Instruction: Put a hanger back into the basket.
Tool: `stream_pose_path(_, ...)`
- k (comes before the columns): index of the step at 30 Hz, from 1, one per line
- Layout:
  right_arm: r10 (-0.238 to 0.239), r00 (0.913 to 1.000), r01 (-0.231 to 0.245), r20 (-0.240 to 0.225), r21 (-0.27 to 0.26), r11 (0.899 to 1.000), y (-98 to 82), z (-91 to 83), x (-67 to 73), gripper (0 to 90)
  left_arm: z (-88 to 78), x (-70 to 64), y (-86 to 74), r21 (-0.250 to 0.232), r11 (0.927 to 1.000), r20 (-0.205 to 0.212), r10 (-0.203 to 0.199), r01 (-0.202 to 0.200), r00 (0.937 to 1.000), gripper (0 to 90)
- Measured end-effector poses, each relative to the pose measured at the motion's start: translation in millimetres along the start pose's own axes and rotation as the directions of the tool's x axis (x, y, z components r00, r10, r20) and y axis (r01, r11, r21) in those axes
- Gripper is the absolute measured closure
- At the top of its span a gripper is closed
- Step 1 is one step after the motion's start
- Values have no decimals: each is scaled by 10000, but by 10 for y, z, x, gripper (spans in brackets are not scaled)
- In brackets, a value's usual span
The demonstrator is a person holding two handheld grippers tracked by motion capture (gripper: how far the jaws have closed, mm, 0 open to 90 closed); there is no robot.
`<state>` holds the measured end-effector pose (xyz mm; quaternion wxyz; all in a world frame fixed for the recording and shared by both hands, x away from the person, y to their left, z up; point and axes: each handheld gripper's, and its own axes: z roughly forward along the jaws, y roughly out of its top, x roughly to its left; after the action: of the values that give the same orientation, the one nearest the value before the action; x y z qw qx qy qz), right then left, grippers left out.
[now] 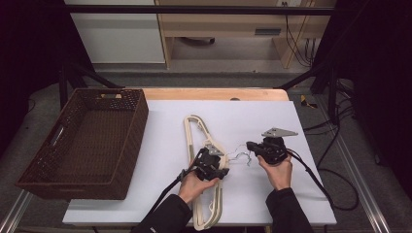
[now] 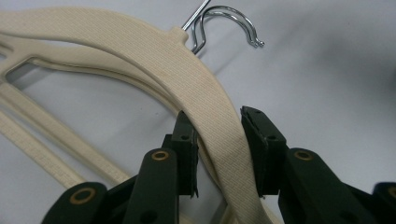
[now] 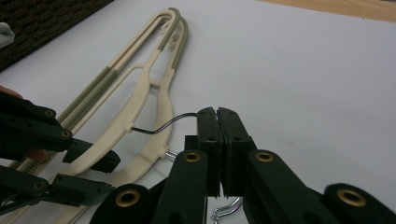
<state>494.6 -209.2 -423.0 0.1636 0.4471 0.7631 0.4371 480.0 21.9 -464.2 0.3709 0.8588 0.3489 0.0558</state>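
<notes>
Two cream plastic hangers (image 1: 194, 128) lie stacked on the white table, their metal hooks (image 1: 240, 155) pointing right. My left gripper (image 1: 214, 162) straddles the upper hanger's shoulder (image 2: 205, 93) just below the neck, with its pads touching both edges of it. The chrome hook (image 2: 233, 16) curls beyond the jaws. My right gripper (image 3: 217, 112) is shut on the thin wire hook (image 3: 163, 126) that runs out of one hanger's neck (image 3: 140, 93). A second hook (image 3: 224, 212) shows under its jaws. The left gripper (image 3: 88, 177) appears at the left of the right gripper view.
A dark brown woven basket (image 1: 141, 111) stands at the table's left, close to the hangers' far ends. White tabletop (image 1: 262, 116) stretches behind and right of the grippers. A black cable (image 1: 316, 182) trails from the right gripper toward the table's right edge.
</notes>
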Motion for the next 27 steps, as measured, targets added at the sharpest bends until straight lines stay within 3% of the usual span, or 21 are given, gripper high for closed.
stream_pose_path(5,7,9999,-9,-127,-152,9999,28,-52,31,881,-74,16,-24,-324,9982,-232,-510,503,9984,718)
stream_pose_path(8,-70,9990,52,-449,-401,9992,47,-83,45,868,-126,34,-32,-537,9953,-382,-826,805,9958,736)
stream_pose_path(15,-299,9956,218,-888,-908,9956,96,-152,97,768,-263,50,-53,-694,9953,-759,-727,675,9945,745)
stream_pose_path(19,-261,9942,103,-1040,-1495,9887,138,-255,131,682,-410,86,-79,-694,9967,-1106,-501,425,9926,748)
stream_pose_path(27,-345,9979,226,-542,-2074,9780,141,-411,114,455,-763,213,-108,-916,9949,-1602,-555,412,9855,763)
